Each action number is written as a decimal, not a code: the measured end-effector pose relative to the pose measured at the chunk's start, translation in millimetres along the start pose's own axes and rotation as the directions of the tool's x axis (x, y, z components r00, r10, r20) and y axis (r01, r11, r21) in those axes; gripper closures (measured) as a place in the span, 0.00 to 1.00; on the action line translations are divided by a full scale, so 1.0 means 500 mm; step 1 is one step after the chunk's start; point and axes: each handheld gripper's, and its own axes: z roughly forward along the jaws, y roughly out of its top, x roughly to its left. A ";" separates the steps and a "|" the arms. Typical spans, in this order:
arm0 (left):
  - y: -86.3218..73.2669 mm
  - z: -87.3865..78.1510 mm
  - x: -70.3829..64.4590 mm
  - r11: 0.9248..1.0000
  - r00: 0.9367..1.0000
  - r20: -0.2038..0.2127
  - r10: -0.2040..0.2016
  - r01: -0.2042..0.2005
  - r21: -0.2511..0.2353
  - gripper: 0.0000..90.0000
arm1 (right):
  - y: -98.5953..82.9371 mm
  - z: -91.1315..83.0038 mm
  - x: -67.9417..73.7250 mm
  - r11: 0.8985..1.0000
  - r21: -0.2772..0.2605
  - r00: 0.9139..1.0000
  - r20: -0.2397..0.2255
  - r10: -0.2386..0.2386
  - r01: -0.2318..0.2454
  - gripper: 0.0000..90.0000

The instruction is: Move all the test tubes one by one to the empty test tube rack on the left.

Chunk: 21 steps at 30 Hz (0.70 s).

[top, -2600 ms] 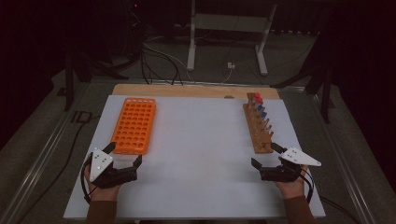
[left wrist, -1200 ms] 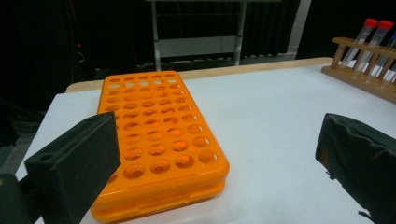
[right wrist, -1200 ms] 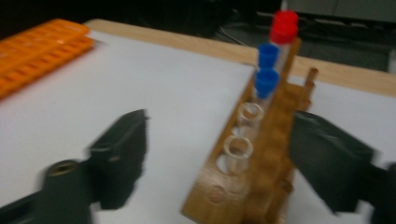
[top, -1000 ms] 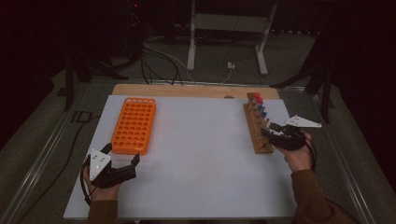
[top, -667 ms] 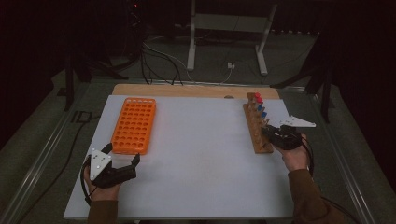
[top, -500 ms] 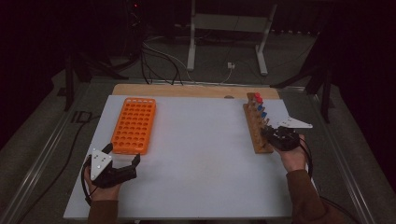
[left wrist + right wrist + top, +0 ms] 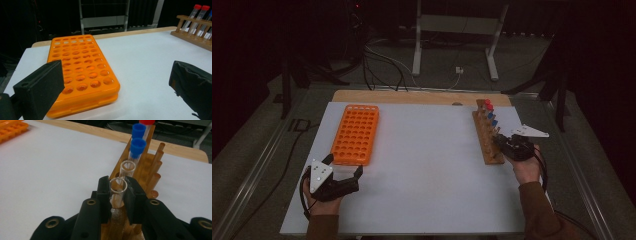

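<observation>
A wooden tube rack (image 7: 486, 135) stands at the table's right with red- and blue-capped tubes (image 7: 137, 148) and uncapped clear ones. My right gripper (image 7: 117, 195) is at the rack's near end, its jaws shut on the nearest uncapped clear tube (image 7: 118, 187), which stands upright in the rack (image 7: 147, 170). In the high view the right gripper (image 7: 503, 144) sits against the rack. An empty orange tube rack (image 7: 357, 132) lies at the left. My left gripper (image 7: 343, 172) rests open just in front of the orange rack (image 7: 80, 72), nothing between its jaws.
A white mat (image 7: 422, 165) covers the table, with a wooden board edge (image 7: 412, 96) at the back. A metal stand and cables are on the floor beyond. The wooden rack (image 7: 195, 37) shows far right in the left gripper view.
My right gripper moved forward from the table's near right edge to the wooden rack and shut on the nearest clear tube. The left gripper has barely moved.
</observation>
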 end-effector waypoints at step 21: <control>0.039 0.019 -0.008 0.998 0.999 0.038 -0.021 0.019 0.060 0.01 | 0.068 -0.052 -0.005 0.999 -0.039 0.999 -0.033 -0.023 0.021 0.85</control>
